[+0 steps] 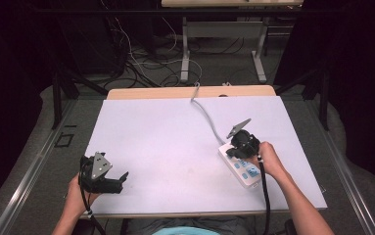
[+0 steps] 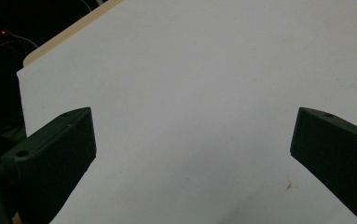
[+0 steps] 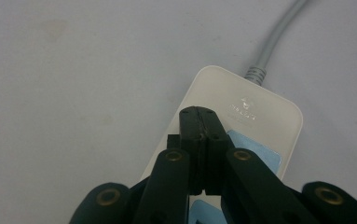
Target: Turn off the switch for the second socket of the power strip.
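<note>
White table (image 1: 175,147) broad; left claw (image 1: 123,177) wide; right claw (image 3: 199,135) closed above power strip (image 3: 255,112).

At lower left of the high view, my left gripper (image 1: 121,179) spreads its jaws wide; at centre right, my right gripper (image 1: 238,147) presses its jaws together.

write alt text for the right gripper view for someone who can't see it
The right gripper, its fingers pressed together, sits over a white power strip with blue sockets. The strip lies on a white table, its grey cord running off the top edge.
</note>
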Tool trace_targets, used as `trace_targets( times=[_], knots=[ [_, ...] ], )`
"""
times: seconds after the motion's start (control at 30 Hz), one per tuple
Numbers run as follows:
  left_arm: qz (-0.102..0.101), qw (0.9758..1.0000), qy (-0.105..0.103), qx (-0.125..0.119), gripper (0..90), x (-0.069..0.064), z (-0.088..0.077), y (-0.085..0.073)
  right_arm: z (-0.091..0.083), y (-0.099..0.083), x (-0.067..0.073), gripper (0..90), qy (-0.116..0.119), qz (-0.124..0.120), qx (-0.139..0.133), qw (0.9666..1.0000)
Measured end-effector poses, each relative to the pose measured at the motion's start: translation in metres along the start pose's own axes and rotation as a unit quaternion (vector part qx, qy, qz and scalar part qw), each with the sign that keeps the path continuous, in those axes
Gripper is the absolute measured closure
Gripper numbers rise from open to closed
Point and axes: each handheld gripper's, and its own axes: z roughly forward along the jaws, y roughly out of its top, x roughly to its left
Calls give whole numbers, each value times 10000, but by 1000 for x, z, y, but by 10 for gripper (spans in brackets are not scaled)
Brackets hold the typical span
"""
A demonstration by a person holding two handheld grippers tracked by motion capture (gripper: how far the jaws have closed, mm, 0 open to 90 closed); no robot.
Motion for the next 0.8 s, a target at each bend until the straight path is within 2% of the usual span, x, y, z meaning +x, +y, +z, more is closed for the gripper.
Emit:
trace_targets(
  times=[0.2, 0.23, 0.33, 0.37, 0.4, 0.43, 0.47, 0.8],
  knots=[
    [1, 10000, -15, 10, 1, 0, 0, 0, 0, 0, 0, 900, -35, -16, -16, 10000],
    [8, 10000, 2, 15, 1, 0, 0, 0, 0, 0, 1, 900, -13, 68, 50, 10000],
    [5, 10000, -8, 15, 1, 0, 0, 0, 1, 0, 0, 900, -11, -1, 52, 10000],
    [-3, 10000, -12, 10, 1, 0, 0, 0, 1, 0, 1, 900, -17, 16, 55, 10000],
    [3, 10000, -6, 10, 1, 0, 0, 0, 0, -1, 3, 900, -31, 189, 121, 9997],
    [3, 10000, -3, 12, 1, 0, 0, 0, 0, -1, 2, 900, -30, 114, 90, 9999],
    [4, 10000, -1, 18, 1, 0, 0, 0, 1, -1, 3, 900, -70, 141, 11, 9999],
    [-33, 10000, -33, 1, 1, -1, 1, 0, 1, 0, 2, 900, -36, 112, 92, 9999]
  ],
)
